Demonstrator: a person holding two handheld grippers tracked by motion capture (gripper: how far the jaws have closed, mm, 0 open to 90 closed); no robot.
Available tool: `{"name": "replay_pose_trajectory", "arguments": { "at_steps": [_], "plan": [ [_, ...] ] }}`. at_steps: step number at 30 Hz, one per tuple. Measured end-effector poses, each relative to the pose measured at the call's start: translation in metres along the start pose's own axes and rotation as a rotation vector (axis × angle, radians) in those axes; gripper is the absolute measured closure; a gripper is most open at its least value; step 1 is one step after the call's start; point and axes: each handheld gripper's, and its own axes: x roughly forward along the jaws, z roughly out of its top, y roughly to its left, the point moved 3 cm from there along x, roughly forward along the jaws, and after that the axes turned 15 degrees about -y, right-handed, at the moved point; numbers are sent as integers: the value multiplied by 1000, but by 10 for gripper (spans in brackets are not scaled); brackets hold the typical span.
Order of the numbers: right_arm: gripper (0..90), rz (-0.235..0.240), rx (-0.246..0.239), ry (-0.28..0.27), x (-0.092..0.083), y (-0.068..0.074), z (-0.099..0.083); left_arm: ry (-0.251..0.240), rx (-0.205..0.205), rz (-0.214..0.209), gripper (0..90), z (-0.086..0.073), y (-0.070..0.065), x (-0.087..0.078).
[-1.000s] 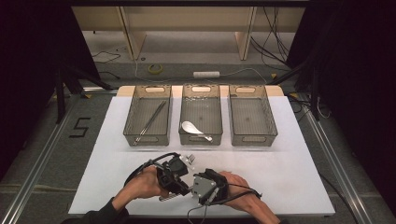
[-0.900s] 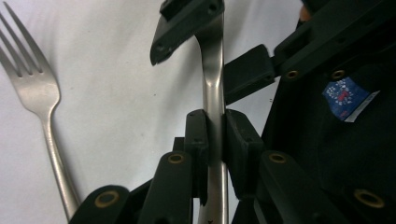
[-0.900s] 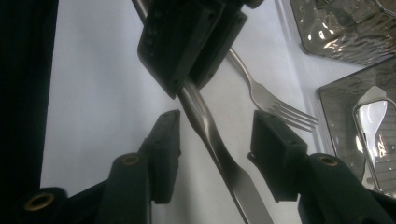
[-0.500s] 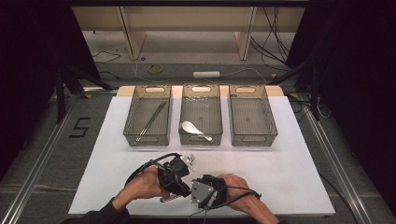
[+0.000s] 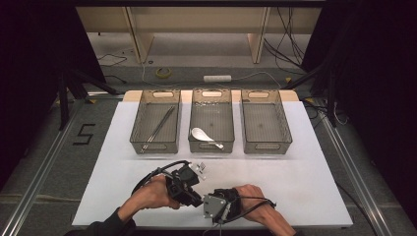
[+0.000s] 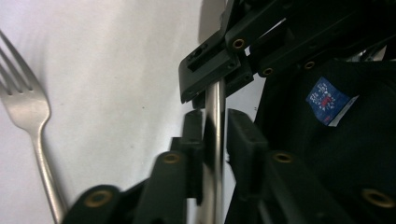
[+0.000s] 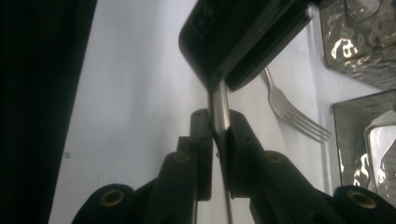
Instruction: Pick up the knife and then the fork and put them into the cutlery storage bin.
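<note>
Slim silver metal utensil handle (image 6: 215,121): both ends hidden, one behind the black right gripper (image 6: 224,65), the other cut off at the frame's bottom. Beside that handle, the silver metal fork (image 6: 28,112) loses its stem end at the bottom edge.

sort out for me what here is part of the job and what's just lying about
Part of the job:
- gripped metal handle
- fork beside it on the table
- empty right bin
- chopsticks and spoon, already in bins

Lying about:
- tape roll on the floor
- power strip
</note>
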Motion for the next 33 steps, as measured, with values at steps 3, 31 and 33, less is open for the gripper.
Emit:
{"name": "replay_pose_trajectory", "arguments": {
  "at_steps": [3, 31, 33],
  "plan": [
    [838, -3, -3, 35, 1, 0, -4, -56, -13, 21, 661, 3, 3, -7],
    [841, -237, 401, 86, -50, -58, -62, -376, -144, 299, 193, -22, 43, -47],
    [841, -262, 422, 79, -57, -64, -66, -360, -149, 320, 186, -28, 47, -46]
  ]
}}
